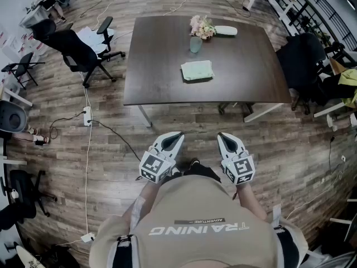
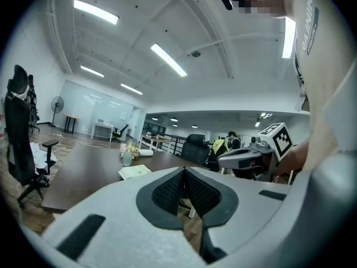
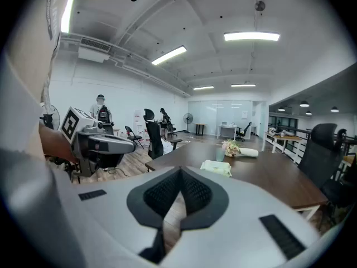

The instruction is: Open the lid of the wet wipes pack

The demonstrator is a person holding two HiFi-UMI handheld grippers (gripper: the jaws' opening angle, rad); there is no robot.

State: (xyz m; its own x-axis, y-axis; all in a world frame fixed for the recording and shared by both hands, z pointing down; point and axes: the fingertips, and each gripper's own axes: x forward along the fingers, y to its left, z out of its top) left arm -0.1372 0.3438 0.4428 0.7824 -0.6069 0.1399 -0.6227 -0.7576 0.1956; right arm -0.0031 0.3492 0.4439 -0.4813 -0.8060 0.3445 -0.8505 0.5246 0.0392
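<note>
We kept left gripper [image 1: 177, 134] and right gripper [image 1: 222, 135] closed, empty; best to approach the far wet wipes pack [image 1: 197, 70] squarely.

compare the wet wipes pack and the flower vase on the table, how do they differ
The wet wipes pack lies flat; the vase stands upright. The pack is a pale green rectangle, the vase a small greyish glass holding pale flowers. The pack sits near the middle of the table, the vase toward its far edge. Both rest on the dark tabletop, apart from each other.
</note>
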